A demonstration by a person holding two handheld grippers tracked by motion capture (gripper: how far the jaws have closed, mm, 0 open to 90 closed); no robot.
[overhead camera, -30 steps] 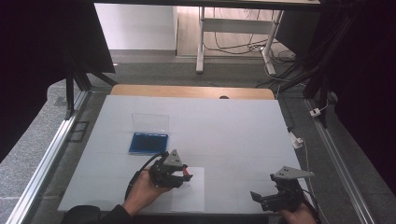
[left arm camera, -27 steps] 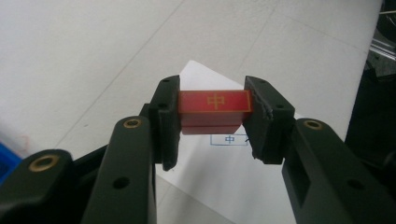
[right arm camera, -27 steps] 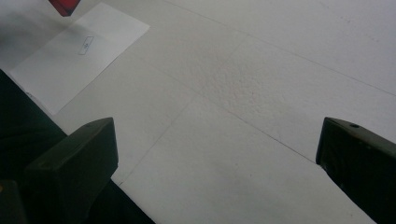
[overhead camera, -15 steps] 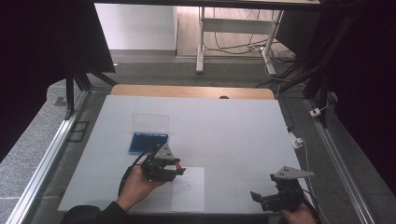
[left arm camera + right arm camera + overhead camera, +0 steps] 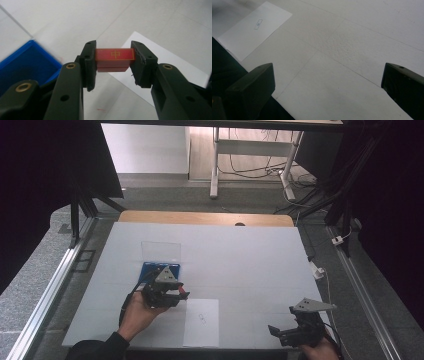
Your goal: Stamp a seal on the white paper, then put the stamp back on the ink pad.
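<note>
White sheeting covers my desk [image 5: 240, 255], with a wooden strip along its far edge and dark frame posts at both sides. Left tongs [image 5: 114, 58] clamped on a small red tile [image 5: 115, 55], gold mark on its upper face; the pads press its two short ends. From above, my left hand [image 5: 137, 312] carries the left tongs [image 5: 181, 295] just off the near edge of the blue tray [image 5: 147, 269]. Clear lid [image 5: 160, 251] lies beyond the tray, touching it. White paper sheet [image 5: 201, 322] flat near the front edge, small printed mark near its middle; the tile hangs just beside its far left corner. Right tongs [image 5: 280, 332] sit low at the front right corner, well apart from the paper; jaws spread wide with nothing between them. Along those jaws I see bare sheeting and the paper sheet [image 5: 254, 30] farther off.
</note>
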